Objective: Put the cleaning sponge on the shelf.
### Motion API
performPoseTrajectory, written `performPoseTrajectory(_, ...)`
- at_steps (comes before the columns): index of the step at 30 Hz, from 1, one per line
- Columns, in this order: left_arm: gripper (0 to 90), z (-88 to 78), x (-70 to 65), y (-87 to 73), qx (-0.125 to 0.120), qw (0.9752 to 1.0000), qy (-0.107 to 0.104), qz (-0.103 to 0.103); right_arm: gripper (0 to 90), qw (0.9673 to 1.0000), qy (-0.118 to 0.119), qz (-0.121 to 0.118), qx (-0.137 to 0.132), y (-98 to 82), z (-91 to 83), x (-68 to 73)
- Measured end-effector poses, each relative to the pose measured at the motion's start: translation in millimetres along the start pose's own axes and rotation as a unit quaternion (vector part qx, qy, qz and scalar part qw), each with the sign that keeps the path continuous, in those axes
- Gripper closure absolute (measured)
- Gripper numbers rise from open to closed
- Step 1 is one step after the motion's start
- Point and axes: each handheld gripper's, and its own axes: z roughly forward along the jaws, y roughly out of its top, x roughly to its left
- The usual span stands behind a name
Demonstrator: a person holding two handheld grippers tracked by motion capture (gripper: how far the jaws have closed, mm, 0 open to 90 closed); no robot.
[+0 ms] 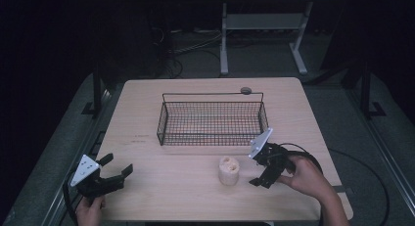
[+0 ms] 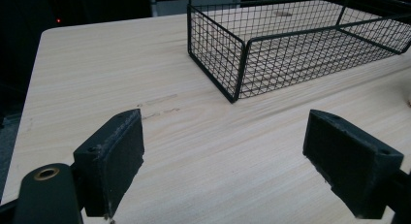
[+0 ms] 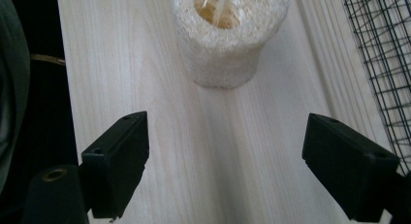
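A pale, porous loofah cylinder [image 1: 228,170] stands upright on the wooden table [image 1: 161,187], near the front edge, just in front of the empty black wire basket [image 1: 212,122]. My right gripper [image 1: 256,163] sits just right of it, jaws wide and empty, aimed at it. My left gripper [image 1: 116,171] rests far left, also wide and empty. The loofah looks light; I judge that a jaw nudging it off-centre could topple or roll it.

The wire basket [image 2: 291,44] runs off the right edge of the left gripper view. In the right gripper view, the fibrous cylinder [image 3: 228,40] beside the basket is cut by the top edge, its hollow's contents indistinct.
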Motion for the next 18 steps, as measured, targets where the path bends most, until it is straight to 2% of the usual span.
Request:
performPoseTrajectory(3, 13.9, 0.5, -0.3, -0.3, 0.004, 1.0000, 0.002, 0.004, 16.5, 1.0000, 0.005, -0.004, -0.003, 7.3, 1.7, -0.5)
performPoseTrajectory(15, 13.9, 0.1, 1.1, -0.4, 0.000, 1.0000, -0.002, -0.001, 16.5, 0.9997, 0.008, -0.018, 0.010, 27.6, 9.9, -3.1)
performPoseTrajectory(18, 13.9, -0.2, 0.9, -0.3, -0.002, 1.0000, 0.000, -0.002, 16.5, 0.9998, 0.010, -0.019, 0.005, 32.1, 11.1, -4.8)
